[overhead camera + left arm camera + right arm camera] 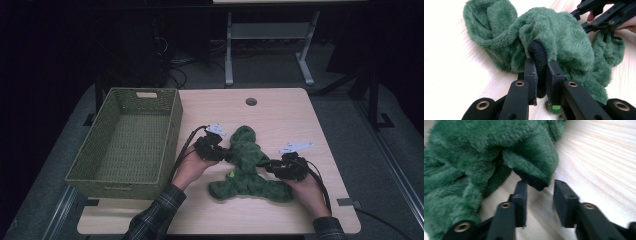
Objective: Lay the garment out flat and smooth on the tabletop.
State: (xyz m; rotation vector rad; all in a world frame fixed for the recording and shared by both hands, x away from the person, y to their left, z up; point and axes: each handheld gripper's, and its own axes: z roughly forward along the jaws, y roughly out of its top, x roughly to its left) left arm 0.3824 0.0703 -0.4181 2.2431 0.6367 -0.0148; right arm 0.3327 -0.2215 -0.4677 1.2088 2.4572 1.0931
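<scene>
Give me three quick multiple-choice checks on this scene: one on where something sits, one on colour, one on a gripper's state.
1. Where is the basket?
A. left of the garment
B. right of it
C. on top of it

2. What colour is the fleece garment?
A. red
B. green
C. white

3. What is the left gripper doing?
A. wide open over bare table
B. clamped on the garment's black cuff
C. holding the basket

Answers: 1 A, the high view shows it at the table's left; 2 B, fleece is green throughout; 3 B, the jaws press the cuff from both sides.

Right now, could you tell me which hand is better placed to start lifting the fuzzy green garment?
Left: its fingers already clamp the fuzzy green garment's black cuff; the right gripper is not yet closed on its cuff.
</scene>
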